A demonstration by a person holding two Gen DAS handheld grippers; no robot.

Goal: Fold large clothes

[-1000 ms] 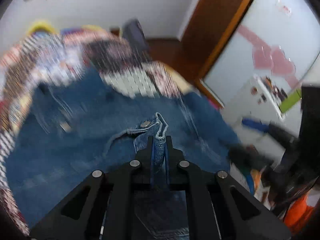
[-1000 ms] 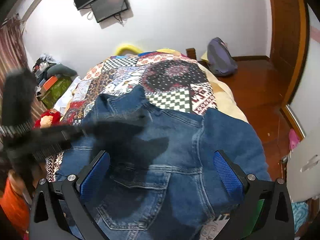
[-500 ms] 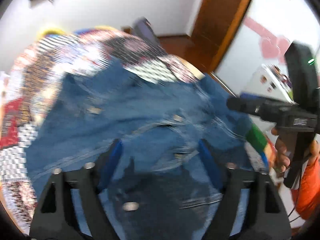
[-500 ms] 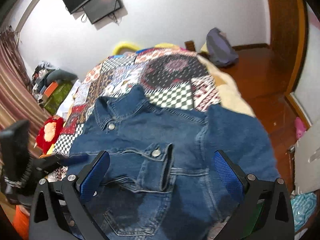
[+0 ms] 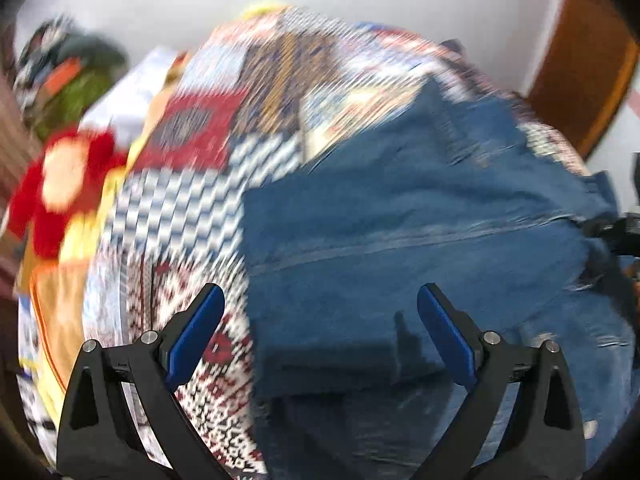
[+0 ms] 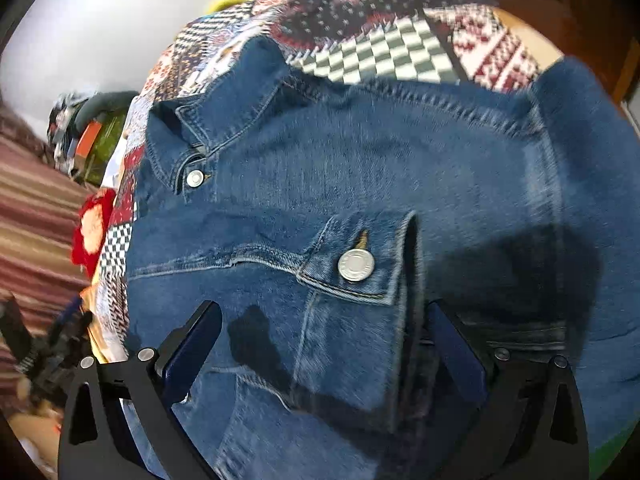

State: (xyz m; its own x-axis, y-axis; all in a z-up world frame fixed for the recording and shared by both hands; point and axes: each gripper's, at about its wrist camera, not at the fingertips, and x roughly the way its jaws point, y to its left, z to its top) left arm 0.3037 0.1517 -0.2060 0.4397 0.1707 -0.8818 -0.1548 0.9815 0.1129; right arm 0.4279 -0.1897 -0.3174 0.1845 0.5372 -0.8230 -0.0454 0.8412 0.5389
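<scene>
A blue denim jacket (image 5: 420,220) lies spread on the bed, front up, with its collar (image 6: 224,112) toward the far left. A sleeve is folded across the chest, and its cuff with a silver button (image 6: 356,266) lies on top. My left gripper (image 5: 320,320) hovers over the jacket's left edge, half above the quilt. Its jaws are opening and nothing is gripped between them. My right gripper (image 6: 320,340) is open and low over the folded cuff, one finger on each side of it. Its pads do not press on the cloth.
A patchwork quilt (image 5: 224,128) covers the bed. A red plush toy (image 5: 64,184) and a pile of boxes and clothes (image 5: 80,88) sit off the bed's left side. A wooden door (image 5: 592,48) stands at the right. The left tool shows at the lower left (image 6: 40,352).
My left gripper let go of the denim cuff, opened wide and swung left to the jacket's edge. My right gripper sank closer to the jacket, above the laid-down cuff.
</scene>
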